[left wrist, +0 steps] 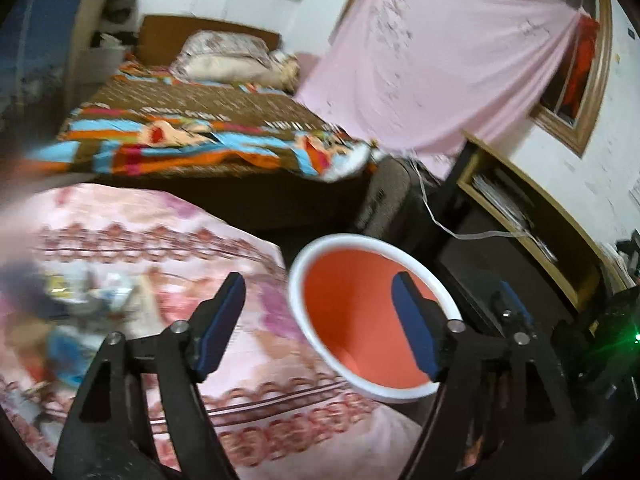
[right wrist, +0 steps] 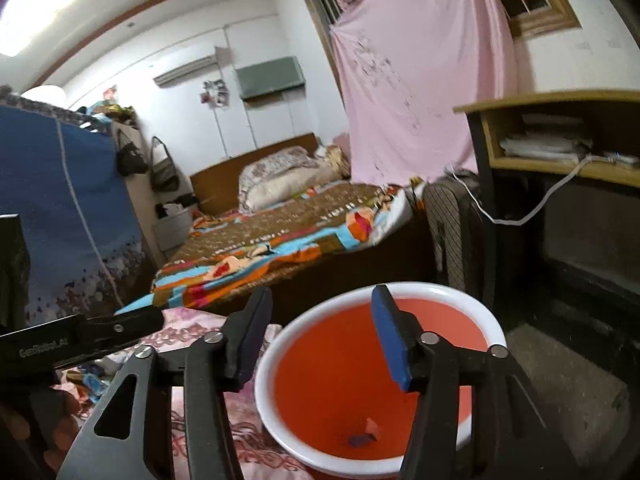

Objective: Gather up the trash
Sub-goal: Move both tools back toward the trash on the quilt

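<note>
An orange bin with a white rim [left wrist: 362, 314] stands beside a table covered in a pink patterned cloth [left wrist: 168, 240]. My left gripper [left wrist: 320, 324] is open and empty, held above the cloth's right edge and the bin's left rim. A blurred pile of trash wrappers [left wrist: 80, 300] lies on the cloth to its left. In the right wrist view the bin [right wrist: 320, 400] is below my right gripper [right wrist: 320, 340], which is open and empty. Small scraps [right wrist: 366, 434] lie at the bin's bottom. The left gripper's body [right wrist: 80, 340] shows at the left, with trash [right wrist: 90, 380] below it.
A bed with a colourful blanket [right wrist: 280, 236] lies beyond the table. A pink curtain [right wrist: 420, 80] hangs at the right. A wooden desk with a shelf [right wrist: 560, 140] and a white cable [right wrist: 532, 208] stands right of the bin. A blue wardrobe [right wrist: 60, 200] is at the left.
</note>
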A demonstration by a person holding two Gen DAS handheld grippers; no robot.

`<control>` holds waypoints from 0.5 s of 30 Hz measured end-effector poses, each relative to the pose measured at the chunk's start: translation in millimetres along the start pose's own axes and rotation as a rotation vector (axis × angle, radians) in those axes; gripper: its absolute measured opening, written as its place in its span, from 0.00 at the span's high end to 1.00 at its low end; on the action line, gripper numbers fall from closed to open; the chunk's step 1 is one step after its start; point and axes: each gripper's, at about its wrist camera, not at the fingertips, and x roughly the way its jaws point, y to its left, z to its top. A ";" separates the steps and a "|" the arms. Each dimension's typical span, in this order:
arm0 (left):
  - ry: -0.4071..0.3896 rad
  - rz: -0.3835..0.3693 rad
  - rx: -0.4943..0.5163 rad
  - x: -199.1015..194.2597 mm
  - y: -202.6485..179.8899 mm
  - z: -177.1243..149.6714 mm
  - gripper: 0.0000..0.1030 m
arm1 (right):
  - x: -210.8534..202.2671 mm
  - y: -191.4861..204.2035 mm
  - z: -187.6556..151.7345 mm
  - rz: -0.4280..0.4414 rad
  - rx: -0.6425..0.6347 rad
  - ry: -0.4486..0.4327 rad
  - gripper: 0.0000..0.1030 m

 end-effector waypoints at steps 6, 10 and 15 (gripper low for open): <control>-0.147 0.127 0.006 -51.5 28.3 -8.1 0.26 | -17.1 21.6 4.4 0.064 -0.032 -0.077 0.25; -0.260 0.216 0.033 -86.7 40.4 -17.6 0.11 | -27.3 39.5 6.1 0.105 -0.069 -0.128 0.09; -0.351 0.310 0.040 -120.3 56.1 -31.9 0.11 | -35.8 63.5 4.4 0.168 -0.120 -0.184 0.00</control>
